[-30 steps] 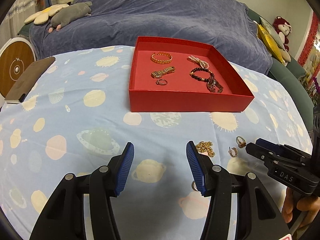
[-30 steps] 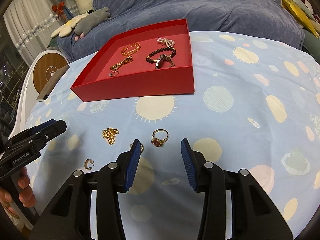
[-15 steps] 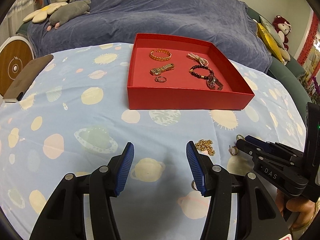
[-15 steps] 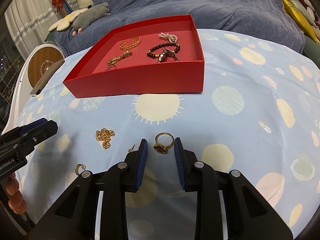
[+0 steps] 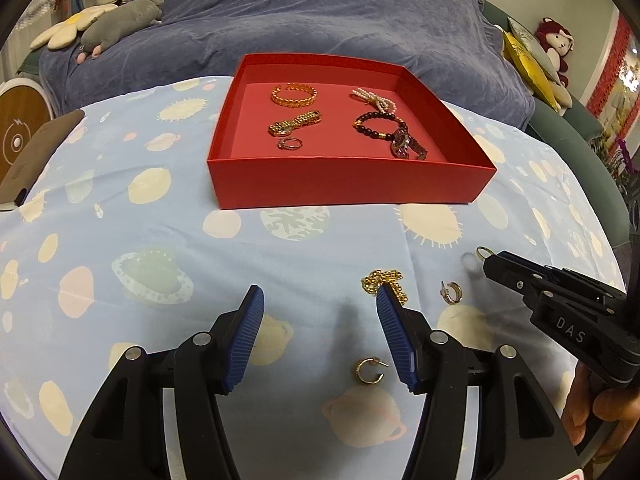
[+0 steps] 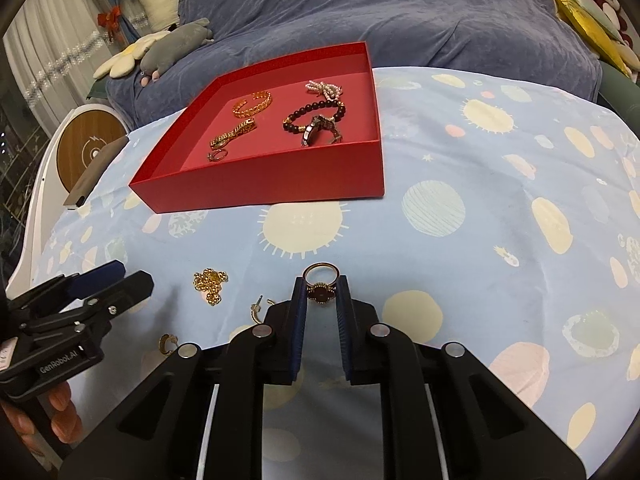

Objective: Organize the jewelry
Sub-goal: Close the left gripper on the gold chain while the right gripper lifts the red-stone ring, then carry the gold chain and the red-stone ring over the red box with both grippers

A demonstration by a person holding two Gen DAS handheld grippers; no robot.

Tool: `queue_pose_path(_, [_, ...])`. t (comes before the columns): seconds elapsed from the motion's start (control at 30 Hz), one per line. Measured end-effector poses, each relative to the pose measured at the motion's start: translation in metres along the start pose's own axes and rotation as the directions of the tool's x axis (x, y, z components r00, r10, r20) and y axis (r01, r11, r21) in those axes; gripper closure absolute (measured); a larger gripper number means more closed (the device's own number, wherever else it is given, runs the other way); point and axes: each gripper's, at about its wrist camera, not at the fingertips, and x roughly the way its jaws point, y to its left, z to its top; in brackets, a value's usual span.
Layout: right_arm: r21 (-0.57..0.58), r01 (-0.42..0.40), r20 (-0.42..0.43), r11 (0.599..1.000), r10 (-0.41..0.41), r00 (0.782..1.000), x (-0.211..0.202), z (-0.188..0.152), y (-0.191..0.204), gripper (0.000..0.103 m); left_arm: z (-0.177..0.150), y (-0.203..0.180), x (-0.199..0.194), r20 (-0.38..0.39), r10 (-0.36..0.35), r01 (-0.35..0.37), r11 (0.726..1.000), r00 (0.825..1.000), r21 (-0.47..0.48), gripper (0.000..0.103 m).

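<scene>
A red box [image 5: 348, 188] [image 6: 256, 190] holds a gold bangle [image 5: 294, 94], a gold watch [image 5: 294, 123], a ring [image 5: 290, 144], a pearl piece [image 5: 374, 98] and a dark bead bracelet [image 5: 378, 124]. On the cloth lie a gold chain [image 5: 384, 280] [image 6: 210, 282] and two hoop earrings [image 5: 368, 370] [image 5: 452, 292]. My right gripper [image 6: 320, 292] [image 5: 496, 264] is shut on a gold ring with a dark stone [image 6: 320, 286]. My left gripper [image 5: 318, 312] [image 6: 128, 280] is open and empty above the cloth, left of the chain.
The table carries a light blue cloth with planet prints [image 5: 120, 240]. A brown phone case [image 5: 36, 152] lies at its left edge. A blue-covered sofa [image 5: 320, 16] with plush toys [image 5: 116, 20] stands behind the box.
My right gripper closed its fingers on the gold ring with the dark stone. The left gripper drew back a little, so one hoop earring now shows between its fingers.
</scene>
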Motion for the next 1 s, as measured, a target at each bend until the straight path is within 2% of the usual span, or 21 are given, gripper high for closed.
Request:
queue_pose_path(0.2, [-0.003, -0.012, 0.002, 1.0, 0.012, 1.0, -0.007, -0.002, 0.0, 0.089, 0.0, -0.018, 0.016, -0.021, -0.022, 0.023, 1.0, 1.0, 0.021, 0.046])
queue_pose_path(0.43, [0.011, -0.016, 0.002, 1.0, 0.016, 1.0, -0.01, -0.004, -0.004, 0.089, 0.004, -0.031, 0.032, -0.004, 0.017, -0.017, 0.999, 1.0, 0.048, 0.046])
queue_pose_path(0.53, [0.015, -0.019, 0.004, 1.0, 0.018, 1.0, -0.012, -0.003, -0.006, 0.089, 0.002, -0.036, 0.037, 0.004, 0.039, -0.04, 0.997, 0.999, 0.065, 0.054])
queue_pose_path(0.63, [0.017, -0.019, 0.004, 1.0, 0.018, 1.0, -0.012, -0.003, -0.007, 0.089, 0.001, -0.043, 0.039, 0.016, 0.062, -0.064, 0.992, 0.998, 0.108, 0.07])
queue_pose_path(0.8, [0.021, -0.02, 0.004, 1.0, 0.02, 1.0, -0.013, -0.002, -0.009, 0.089, 0.001, -0.044, 0.038, 0.024, 0.065, -0.068, 0.991, 0.998, 0.116, 0.092])
queue_pose_path(1.0, [0.018, -0.028, 0.011, 0.999, 0.028, 1.0, -0.016, 0.0, -0.005, 0.089, 0.004, -0.04, 0.034, 0.02, 0.04, -0.042, 0.994, 0.999, 0.104, 0.098])
